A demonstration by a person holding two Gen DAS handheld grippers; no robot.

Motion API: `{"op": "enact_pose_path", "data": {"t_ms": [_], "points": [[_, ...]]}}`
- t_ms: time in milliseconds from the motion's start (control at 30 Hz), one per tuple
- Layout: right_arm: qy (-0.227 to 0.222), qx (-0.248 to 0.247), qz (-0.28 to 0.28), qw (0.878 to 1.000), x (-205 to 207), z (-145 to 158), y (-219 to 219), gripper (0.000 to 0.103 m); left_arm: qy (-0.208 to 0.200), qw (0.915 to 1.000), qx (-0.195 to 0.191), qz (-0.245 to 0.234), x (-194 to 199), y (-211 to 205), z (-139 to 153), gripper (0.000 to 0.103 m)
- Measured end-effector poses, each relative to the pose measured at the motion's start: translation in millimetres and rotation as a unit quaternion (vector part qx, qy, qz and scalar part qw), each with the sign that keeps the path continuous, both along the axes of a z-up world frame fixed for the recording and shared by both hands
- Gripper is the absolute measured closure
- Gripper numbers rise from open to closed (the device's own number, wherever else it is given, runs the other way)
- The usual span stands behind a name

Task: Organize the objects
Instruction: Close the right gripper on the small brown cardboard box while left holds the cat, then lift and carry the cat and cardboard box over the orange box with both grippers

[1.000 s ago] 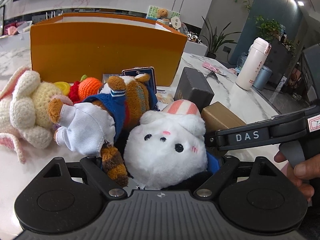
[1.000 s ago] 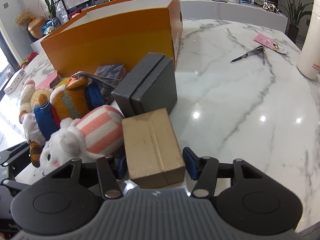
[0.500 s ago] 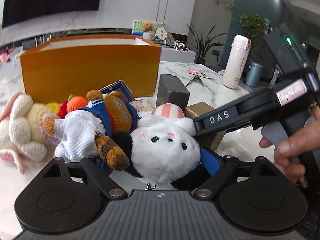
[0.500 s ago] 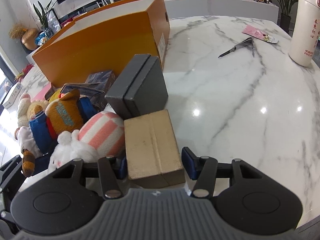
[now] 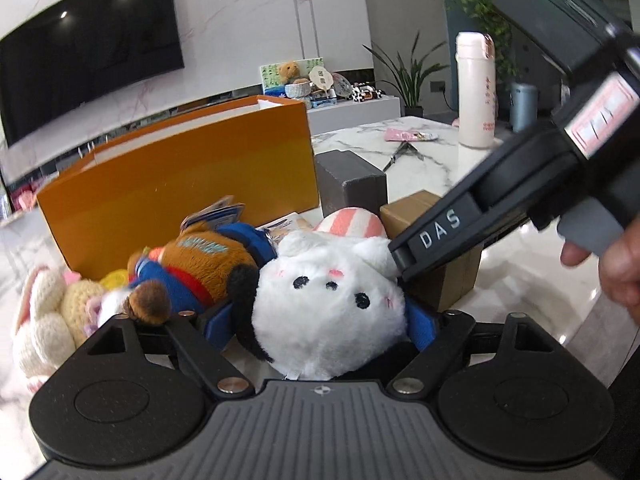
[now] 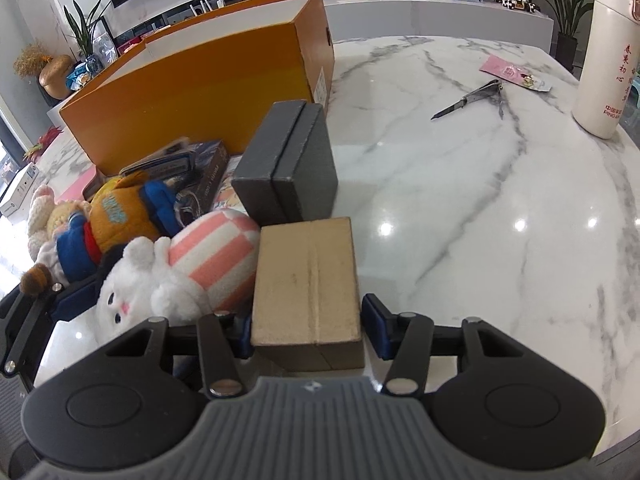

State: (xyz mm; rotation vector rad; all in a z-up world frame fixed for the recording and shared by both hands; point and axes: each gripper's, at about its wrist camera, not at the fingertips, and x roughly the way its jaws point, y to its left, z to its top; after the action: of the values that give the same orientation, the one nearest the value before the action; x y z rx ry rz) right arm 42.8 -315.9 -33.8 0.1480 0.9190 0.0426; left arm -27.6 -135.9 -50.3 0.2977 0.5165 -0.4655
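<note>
We find the right half of the right wrist frame open: bare marble worktop (image 6: pixel 460 208), interrupted only by scissors (image 6: pixel 474 98) and a white flask (image 6: pixel 606 52) at upper right. Centre and left are blocked by the orange box (image 6: pixel 200 92), grey box (image 6: pixel 288 172), cardboard box (image 6: pixel 308 276) and crowded plush toys (image 6: pixel 132 232).

1. We see a white marble wall (image 5: pixel 260 20) with faint pink veins behind everything.
2. A large black flat television screen (image 5: pixel 88 52) hangs on that wall, with ceiling lights reflected in it as small bright dots.
3. Below it runs a long low white cabinet (image 6: pixel 440 12) carrying small ornaments.
4. Green leafy potted plants (image 5: pixel 408 76) stand at the cabinet's end beside a grey-blue wall section (image 5: pixel 452 20).
5. We note a white marble tabletop with grey veins (image 6: pixel 480 200) that is glossy, with bright light spots on it.
</note>
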Motion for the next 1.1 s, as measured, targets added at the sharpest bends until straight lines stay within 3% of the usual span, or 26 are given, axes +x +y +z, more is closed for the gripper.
{"op": "enact_pose_path", "data": {"t_ms": [400,667,933,1100], "points": [[-0.015,0.015,-0.014,1.0,-9,8,-11,0.054,0.008,0.9997,-0.011,-0.018,-7,5,15,0.015],[-0.045,0.022,-0.027,0.998,-26,24,-16,0.054,-0.02,0.999,-0.037,-0.015,-19,21,37,0.015],[-0.107,0.041,-0.015,0.993,-52,63,-6,0.054,-0.063,0.9942,-0.076,0.041,-16,59,78,0.015],[-0.14,0.066,0.018,0.988,-34,102,8,0.054,-0.087,0.9897,-0.089,0.07,10,78,121,0.015]]}}
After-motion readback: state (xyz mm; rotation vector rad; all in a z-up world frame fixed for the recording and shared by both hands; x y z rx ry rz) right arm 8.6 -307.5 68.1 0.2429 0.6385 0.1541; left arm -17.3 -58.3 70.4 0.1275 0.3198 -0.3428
